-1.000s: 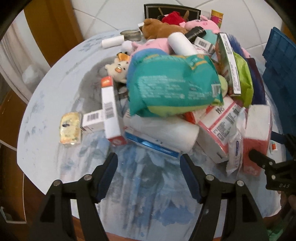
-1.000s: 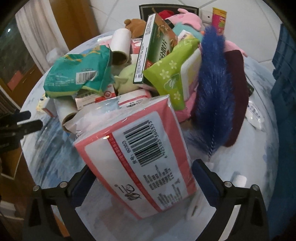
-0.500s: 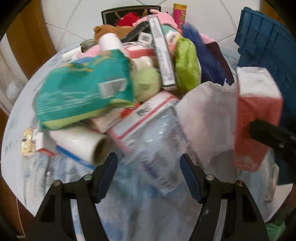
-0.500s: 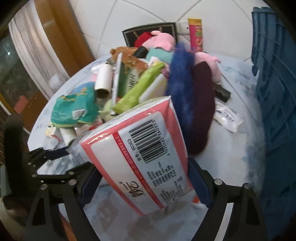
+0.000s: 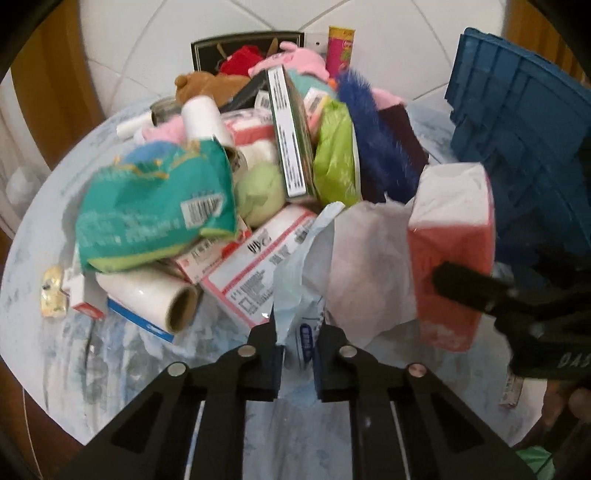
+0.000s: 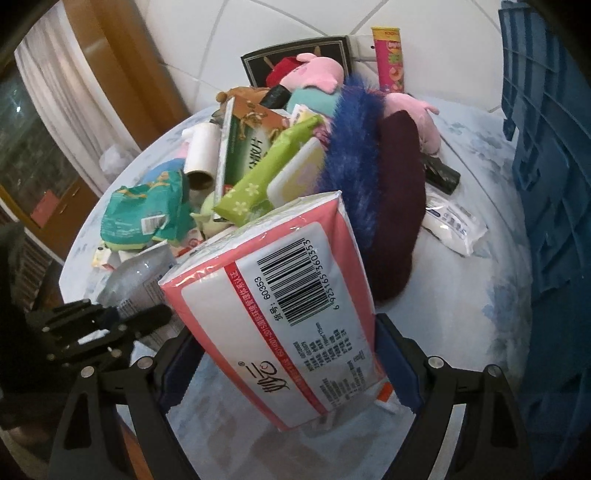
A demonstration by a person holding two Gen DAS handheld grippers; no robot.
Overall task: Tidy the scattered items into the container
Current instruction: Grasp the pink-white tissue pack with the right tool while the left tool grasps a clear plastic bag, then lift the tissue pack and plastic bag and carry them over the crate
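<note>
At six o'clock of the table (image 5: 48, 221), left tongs (image 5: 298, 363), just closed, pinch only a thin plastic packet (image 5: 295, 295) edge, liable to slip, while right tongs (image 6: 288, 363) clamp the pink tissue pack (image 6: 280, 314), which may snag the blue crate (image 6: 554, 184) at three o'clock.

A home room: a round table (image 5: 44, 206) with a blue-patterned cloth stands against a white tiled wall (image 6: 280, 26). At nine o'clock, a sheer curtain (image 6: 55, 85) and wooden window frame (image 6: 122, 59). Plush toys (image 6: 317, 72) crowd twelve o'clock.
</note>
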